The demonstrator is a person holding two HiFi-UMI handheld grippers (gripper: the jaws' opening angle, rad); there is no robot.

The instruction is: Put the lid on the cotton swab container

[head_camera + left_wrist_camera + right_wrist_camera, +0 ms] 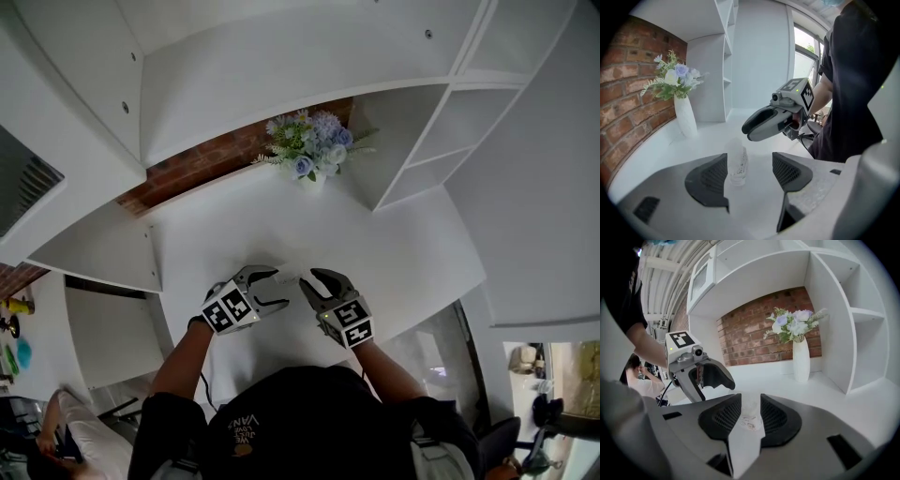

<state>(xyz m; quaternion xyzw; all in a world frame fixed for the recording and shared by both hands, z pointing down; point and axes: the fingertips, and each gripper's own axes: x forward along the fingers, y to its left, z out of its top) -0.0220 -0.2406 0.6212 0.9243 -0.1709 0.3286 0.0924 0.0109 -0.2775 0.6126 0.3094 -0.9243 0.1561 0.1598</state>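
Note:
A small clear container [737,163] with cotton swabs in it stands upright on the white table [375,248]. It sits between the jaws of my left gripper [749,163], close to the left pad, and neither pad touches it. That gripper [277,290] is open. My right gripper [750,404] is closed on a clear plastic piece, the lid [750,412] by its look, pinched between both pads. In the left gripper view the right gripper [746,130] hangs just above and beyond the container. In the head view both grippers face each other near the table's front edge, the right gripper [310,282] to the right.
A white vase of blue and white flowers [314,155] stands at the back by the brick wall [628,93]. White shelving [441,122] rises on the right, and a cabinet [75,84] hangs at the left. Another person [52,431] sits at lower left.

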